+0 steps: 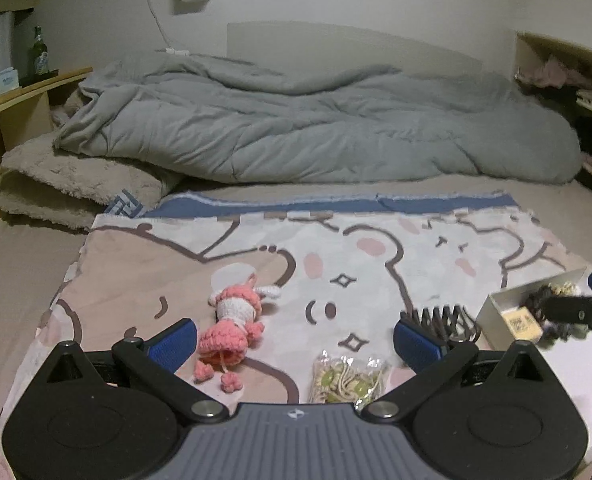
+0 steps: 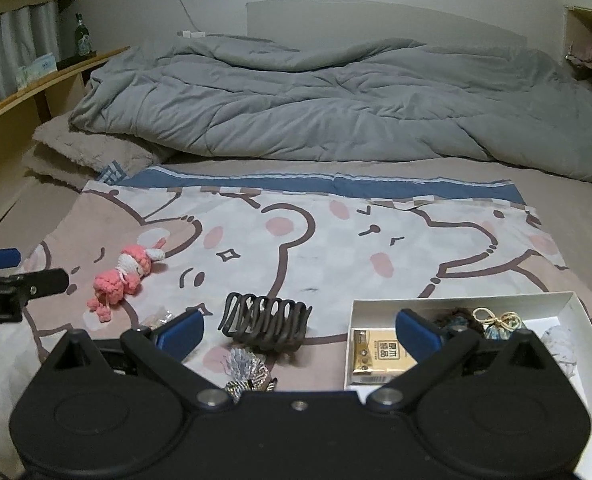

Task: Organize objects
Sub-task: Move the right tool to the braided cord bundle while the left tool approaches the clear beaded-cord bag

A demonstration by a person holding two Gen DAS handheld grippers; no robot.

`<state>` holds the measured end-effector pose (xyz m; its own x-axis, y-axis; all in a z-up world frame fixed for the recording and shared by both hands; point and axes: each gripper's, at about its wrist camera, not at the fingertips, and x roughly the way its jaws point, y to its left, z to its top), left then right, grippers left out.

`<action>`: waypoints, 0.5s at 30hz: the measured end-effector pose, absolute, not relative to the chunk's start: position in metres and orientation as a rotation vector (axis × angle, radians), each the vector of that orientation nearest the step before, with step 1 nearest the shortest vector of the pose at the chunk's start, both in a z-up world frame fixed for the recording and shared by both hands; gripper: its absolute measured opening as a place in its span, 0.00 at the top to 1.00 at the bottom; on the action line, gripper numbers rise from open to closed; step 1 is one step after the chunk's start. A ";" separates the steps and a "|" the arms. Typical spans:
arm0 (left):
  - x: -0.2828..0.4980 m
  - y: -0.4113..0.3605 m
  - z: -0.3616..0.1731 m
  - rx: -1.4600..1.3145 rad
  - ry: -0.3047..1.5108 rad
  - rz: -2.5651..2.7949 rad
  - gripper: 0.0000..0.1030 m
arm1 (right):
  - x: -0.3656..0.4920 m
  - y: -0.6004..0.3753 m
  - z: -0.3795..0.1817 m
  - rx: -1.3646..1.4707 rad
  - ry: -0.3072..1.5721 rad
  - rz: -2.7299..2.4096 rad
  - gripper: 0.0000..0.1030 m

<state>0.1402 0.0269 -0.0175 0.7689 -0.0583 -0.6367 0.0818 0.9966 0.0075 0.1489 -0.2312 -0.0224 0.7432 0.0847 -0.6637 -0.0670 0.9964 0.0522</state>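
A pink crochet doll [image 1: 236,320] lies on the cartoon-bear cloth [image 1: 355,248], just ahead of my left gripper [image 1: 296,344], which is open and holds nothing. A clear packet of hair ties [image 1: 347,380] lies close under that gripper. A dark hair claw clip [image 2: 264,322] rests on the cloth between the fingers of my open right gripper [image 2: 299,334], and nothing is gripped. A silver crinkled item [image 2: 244,368] lies near its base. To the right, a white box [image 2: 455,300] holds a yellow packet [image 2: 379,354] and hair ties [image 2: 495,320].
A rumpled grey duvet [image 1: 315,128] covers the far half of the bed, with a beige fleece blanket [image 1: 76,180] at its left. Wooden shelves [image 1: 24,92] with a green bottle [image 1: 40,52] run along the left side. More shelving [image 1: 567,56] stands at the right.
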 end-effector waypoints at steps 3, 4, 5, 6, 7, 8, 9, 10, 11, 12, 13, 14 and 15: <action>0.142 0.024 -0.024 0.044 0.724 -0.073 0.00 | 0.152 -0.230 -0.028 0.032 0.743 0.079 0.00; 0.143 0.024 -0.027 0.038 0.734 -0.089 0.00 | 0.153 -0.229 -0.030 0.040 0.751 0.078 0.00; 0.144 0.025 -0.029 0.022 0.744 -0.103 0.00 | 0.155 -0.229 -0.033 0.052 0.760 0.077 0.00; 0.146 0.026 -0.032 -0.001 0.760 -0.109 0.00 | 0.156 -0.229 -0.035 0.066 0.770 0.076 0.00; 0.148 0.027 -0.034 -0.021 0.780 -0.109 0.00 | 0.158 -0.229 -0.039 0.082 0.784 0.075 0.00; 0.150 0.027 -0.037 -0.032 0.797 -0.111 0.00 | 0.160 -0.228 -0.043 0.098 0.798 0.072 0.00; 0.152 0.026 -0.039 -0.035 0.813 -0.119 0.01 | 0.161 -0.228 -0.047 0.110 0.811 0.069 0.00; 0.153 0.024 -0.042 -0.027 0.827 -0.126 0.02 | 0.162 -0.227 -0.051 0.120 0.824 0.065 0.00; 0.155 0.022 -0.046 -0.016 0.838 -0.131 0.04 | 0.163 -0.227 -0.055 0.126 0.838 0.063 0.00; 0.156 0.020 -0.049 -0.003 0.852 -0.135 0.09 | 0.164 -0.225 -0.058 0.129 0.849 0.062 0.00; 0.159 0.018 -0.053 0.006 0.872 -0.136 0.11 | 0.165 -0.224 -0.062 0.135 0.859 0.064 0.00; 0.162 0.017 -0.058 0.008 0.890 -0.136 0.13 | 0.166 -0.223 -0.065 0.143 0.868 0.069 0.00; 0.165 0.016 -0.062 0.006 0.908 -0.138 0.16 | 0.167 -0.222 -0.068 0.153 0.877 0.072 0.01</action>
